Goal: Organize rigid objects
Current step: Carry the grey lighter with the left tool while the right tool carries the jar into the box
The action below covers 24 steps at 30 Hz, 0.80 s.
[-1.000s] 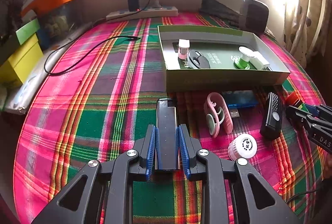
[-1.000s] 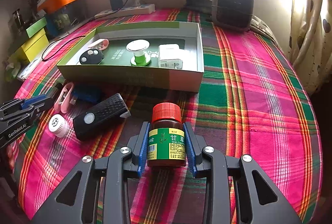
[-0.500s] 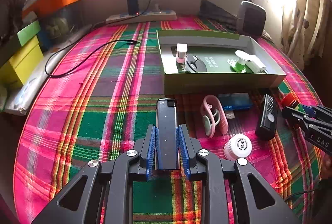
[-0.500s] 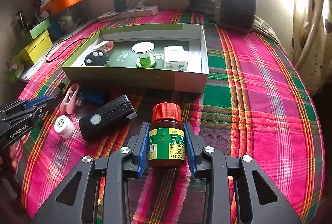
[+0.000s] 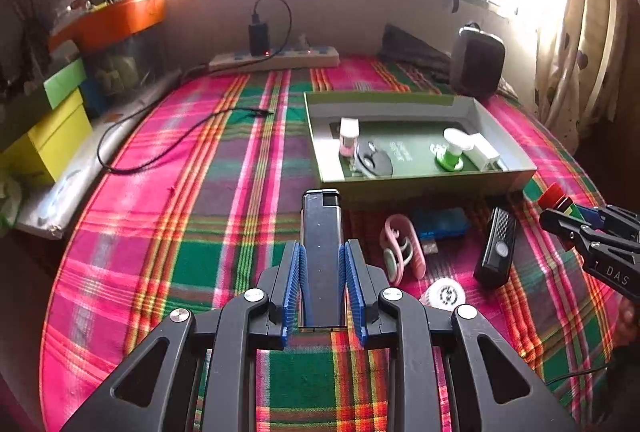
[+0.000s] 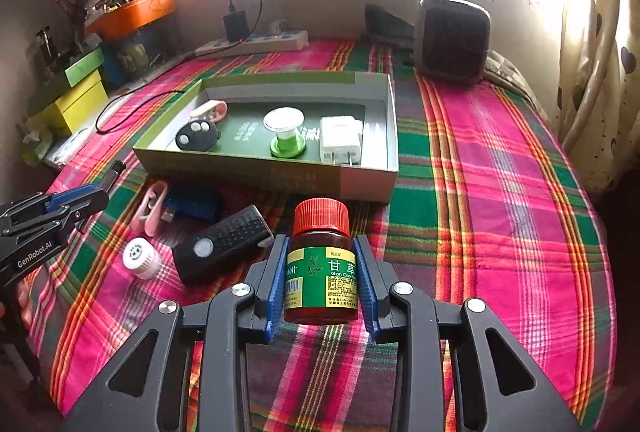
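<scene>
Two grips hold at once. Our left gripper (image 5: pixel 322 266) has its jaws clenched on a black lighter (image 5: pixel 321 232), lengthwise between the blue pads, above the plaid cloth (image 5: pixel 224 192). Our right gripper (image 6: pixel 322 274) has its jaws clamped on a red-capped medicine bottle (image 6: pixel 322 260) (green and yellow label facing us), upright. Just beyond lie a black remote (image 6: pixel 224 246), a white cap (image 6: pixel 138 256), a pink clip (image 5: pixel 400 252) and a blue device (image 5: pixel 440 224). Farther out sits the green box (image 6: pixel 248 164) holding a key fob (image 6: pixel 198 136), a green-based spool (image 6: pixel 286 132) and a white charger (image 6: pixel 340 138).
</scene>
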### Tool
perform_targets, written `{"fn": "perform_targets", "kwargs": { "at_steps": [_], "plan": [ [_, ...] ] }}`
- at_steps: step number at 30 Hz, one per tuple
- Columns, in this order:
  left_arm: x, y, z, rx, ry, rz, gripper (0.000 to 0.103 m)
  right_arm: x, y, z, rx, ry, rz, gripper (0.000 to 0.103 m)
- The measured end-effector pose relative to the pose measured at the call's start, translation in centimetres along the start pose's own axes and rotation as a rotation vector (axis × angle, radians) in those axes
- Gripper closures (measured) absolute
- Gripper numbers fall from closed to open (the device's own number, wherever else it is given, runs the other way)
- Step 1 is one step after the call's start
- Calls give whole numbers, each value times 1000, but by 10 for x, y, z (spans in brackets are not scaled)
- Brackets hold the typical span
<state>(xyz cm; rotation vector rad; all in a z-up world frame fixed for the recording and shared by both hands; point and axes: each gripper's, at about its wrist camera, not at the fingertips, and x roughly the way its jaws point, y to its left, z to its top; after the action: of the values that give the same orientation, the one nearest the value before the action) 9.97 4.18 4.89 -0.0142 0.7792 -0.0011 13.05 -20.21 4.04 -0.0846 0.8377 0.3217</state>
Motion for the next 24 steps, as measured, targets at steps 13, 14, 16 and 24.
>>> {"fn": "perform_targets", "kwargs": {
  "at_steps": [13, 14, 16, 24],
  "plan": [
    [0, -3, 29, -5, -32, -55, 81, -7, -1, 24, -10, -44, 9, 70],
    [1, -4, 32, -3, -33, -59, 81, -7, -1, 26, -10, -45, 11, 70],
    [5, -4, 37, -8, -31, -68, 81, -6, -3, 32, -10, -49, 13, 70],
    [17, -12, 56, -5, -33, -105, 81, 2, -11, 54, -8, -55, 21, 70]
  ]
}}
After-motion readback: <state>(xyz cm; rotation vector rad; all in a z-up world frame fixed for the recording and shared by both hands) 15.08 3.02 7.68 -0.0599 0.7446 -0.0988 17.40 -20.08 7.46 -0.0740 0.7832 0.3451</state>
